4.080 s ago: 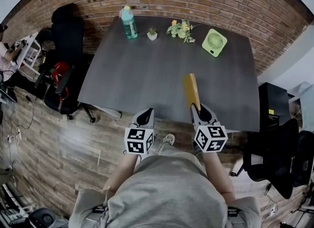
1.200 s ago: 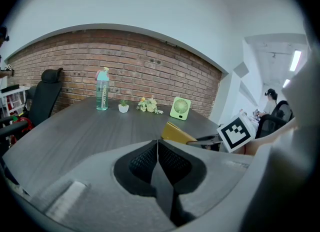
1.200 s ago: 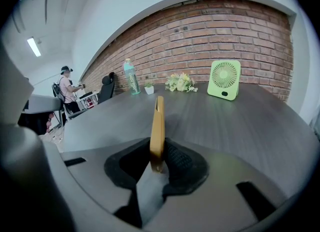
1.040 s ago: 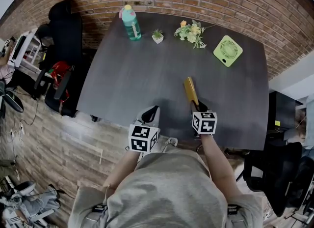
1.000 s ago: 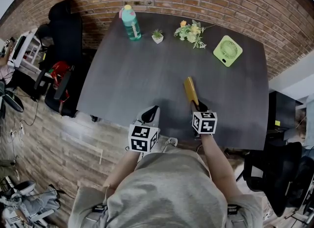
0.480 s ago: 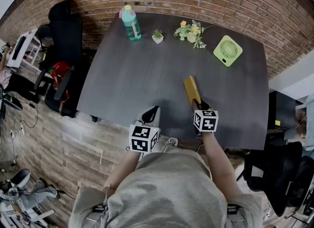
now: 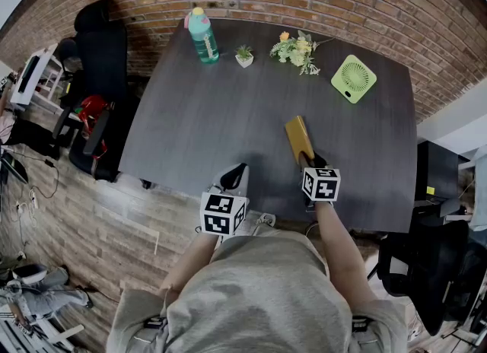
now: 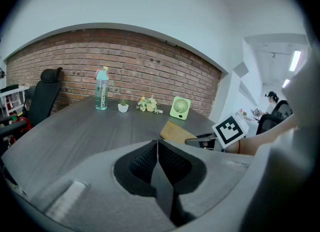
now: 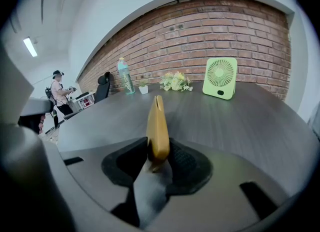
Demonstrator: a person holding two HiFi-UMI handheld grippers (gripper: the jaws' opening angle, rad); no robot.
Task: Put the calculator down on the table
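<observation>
The right claw (image 7: 308,163) has its jaws parted and they have just been opening. The yellow calculator (image 7: 299,138) stands on its long edge with its near end between them, and a dark gap shows beside it, so the pads no longer seem to clamp it. From there it runs straight out ahead of the tips, leaning a little to one side, and its lower edge appears to rest on the dark table (image 7: 213,108). The left claw (image 7: 236,172) hangs near the table's front edge, beside the right claw and apart from the calculator. Its 2 jaws are pressed together with nothing between them. Well ahead of both claws, along the far edge by the brick wall, stand 4 things: a teal bottle (image 7: 200,36), a small potted plant (image 7: 244,56), a bunch of flowers (image 7: 298,49) and, furthest right, a green fan (image 7: 353,78).
</observation>
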